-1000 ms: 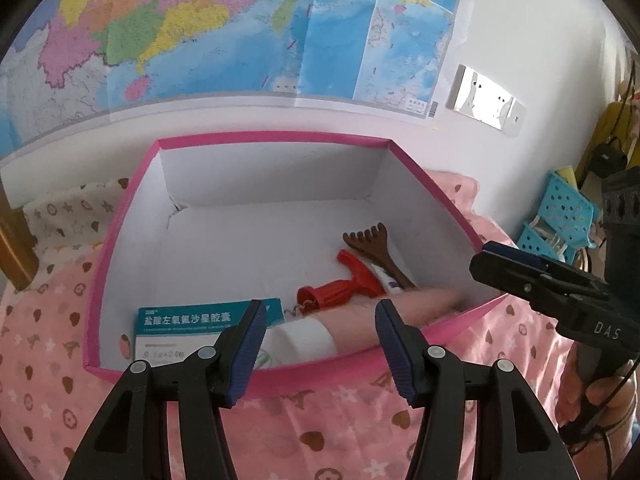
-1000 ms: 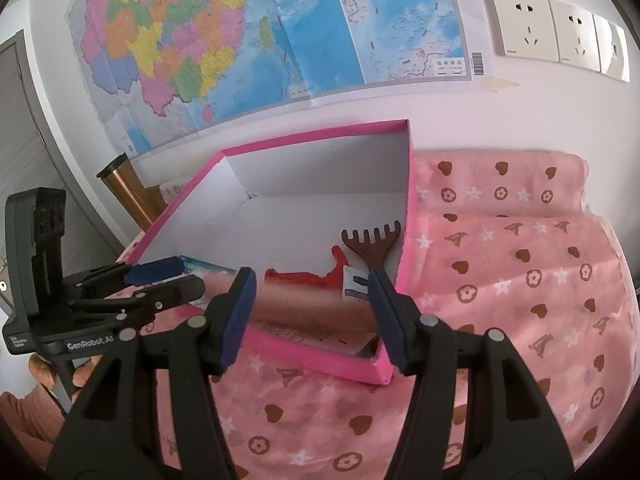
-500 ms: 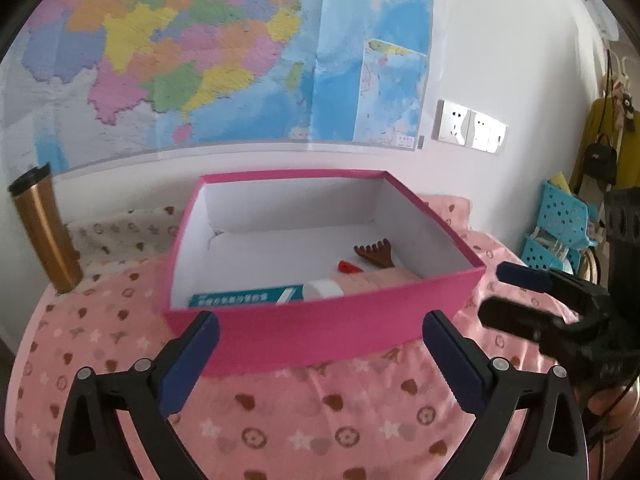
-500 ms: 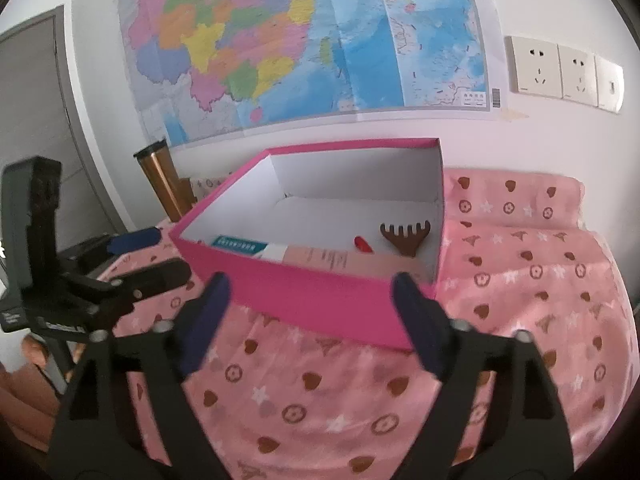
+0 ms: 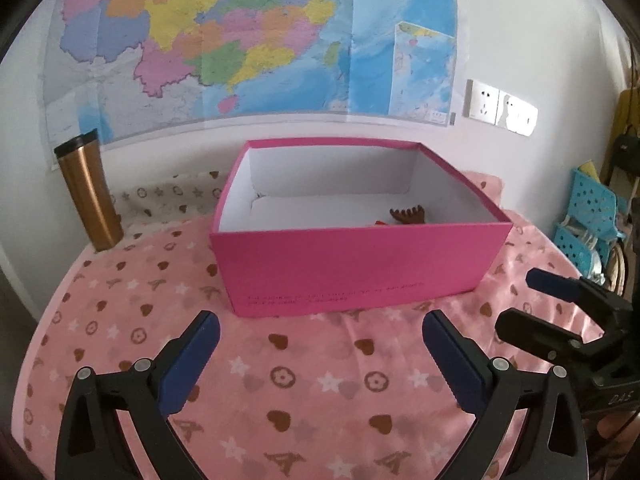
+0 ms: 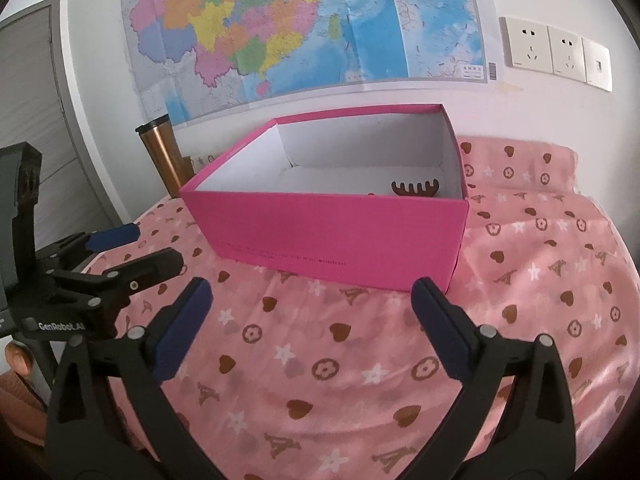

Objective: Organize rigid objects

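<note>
A pink box [image 5: 360, 264] with a white inside stands on the pink patterned cloth; it also shows in the right wrist view [image 6: 332, 236]. Over its near wall only the head of a brown rake-shaped tool [image 5: 408, 215] [image 6: 416, 189] and a bit of a red thing [image 5: 379, 222] show; the rest of its contents are hidden. My left gripper [image 5: 320, 330] is open and empty, in front of the box and apart from it. My right gripper [image 6: 310, 298] is open and empty, also in front of the box. Each gripper shows in the other's view, the right one [image 5: 536, 304] and the left one [image 6: 136, 248].
A copper tumbler [image 5: 89, 196] [image 6: 166, 156] stands left of the box by the wall. A map and wall sockets [image 6: 552, 52] hang behind. Blue perforated baskets [image 5: 588, 216] stand at the right. The cloth-covered table [image 5: 304, 380] stretches in front of the box.
Both grippers have drawn back and down from over the box and opened wide. The objects lie in the box, now mostly hidden behind its near wall.
</note>
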